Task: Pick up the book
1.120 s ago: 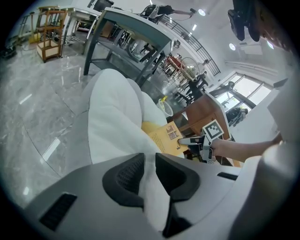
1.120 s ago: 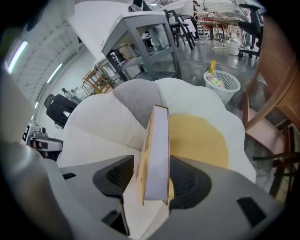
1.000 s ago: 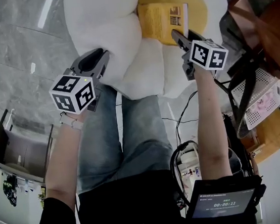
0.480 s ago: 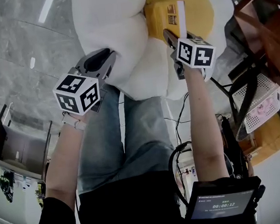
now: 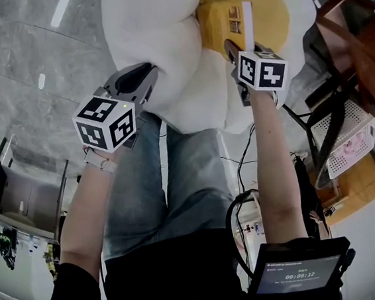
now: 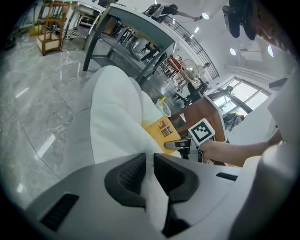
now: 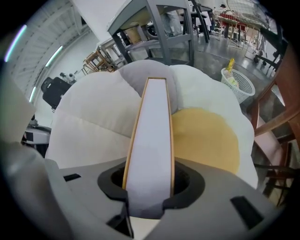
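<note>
- The book [image 5: 219,21] lies on the white cushion [image 5: 155,36], against its yellow patch [image 5: 271,10]. In the head view the book's long axis runs up the picture, away from me, with the yellow cover to the left and the white page edge to the right.
- Since a second ago my left gripper [image 6: 150,158] has kept its spot. Its jaws stand a narrow slit apart with nothing between them.
- My right gripper [image 5: 231,45] has slid left onto the book. Its jaws are closing, and the pads meet both covers.
- The left gripper view alone shows the right gripper side-on at the book's near end.
- Only the right gripper view shows the page edge filling the jaws and running straight away from them. In the head view the marker cube [image 5: 262,70] stands in front of that grip.
</note>
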`<state>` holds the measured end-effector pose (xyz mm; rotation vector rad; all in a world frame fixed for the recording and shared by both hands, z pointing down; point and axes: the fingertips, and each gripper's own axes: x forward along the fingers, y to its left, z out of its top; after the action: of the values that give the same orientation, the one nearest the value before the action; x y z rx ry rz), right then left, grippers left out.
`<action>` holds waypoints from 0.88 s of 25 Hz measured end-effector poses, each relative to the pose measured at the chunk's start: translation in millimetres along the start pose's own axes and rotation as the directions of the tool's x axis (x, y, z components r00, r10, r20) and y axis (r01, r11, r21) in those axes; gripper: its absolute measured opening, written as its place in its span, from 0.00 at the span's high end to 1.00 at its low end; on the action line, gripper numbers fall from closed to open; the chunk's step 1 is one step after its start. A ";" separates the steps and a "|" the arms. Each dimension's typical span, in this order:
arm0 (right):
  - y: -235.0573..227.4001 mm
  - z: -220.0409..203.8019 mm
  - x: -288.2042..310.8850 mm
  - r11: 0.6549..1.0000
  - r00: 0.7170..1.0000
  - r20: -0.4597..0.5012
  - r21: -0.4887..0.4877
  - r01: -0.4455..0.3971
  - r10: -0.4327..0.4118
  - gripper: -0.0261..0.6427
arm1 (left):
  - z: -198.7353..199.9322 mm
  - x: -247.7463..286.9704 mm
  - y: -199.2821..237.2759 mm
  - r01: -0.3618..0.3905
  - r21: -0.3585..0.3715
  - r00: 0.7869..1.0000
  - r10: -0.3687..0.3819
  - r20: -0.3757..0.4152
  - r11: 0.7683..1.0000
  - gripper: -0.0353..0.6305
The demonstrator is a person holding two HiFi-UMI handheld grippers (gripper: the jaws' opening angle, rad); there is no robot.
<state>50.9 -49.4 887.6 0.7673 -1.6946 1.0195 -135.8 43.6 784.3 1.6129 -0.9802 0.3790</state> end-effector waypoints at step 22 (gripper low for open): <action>10.8 18.3 -55.8 0.995 0.997 -0.002 -0.067 0.079 -0.079 0.72 | 10.5 -24.9 -8.6 -0.053 0.067 0.994 0.059 -0.088 0.996 0.91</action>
<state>52.2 -59.1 828.7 0.7815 -1.6727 0.9057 -146.9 43.7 758.1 1.6147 -0.9544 0.5218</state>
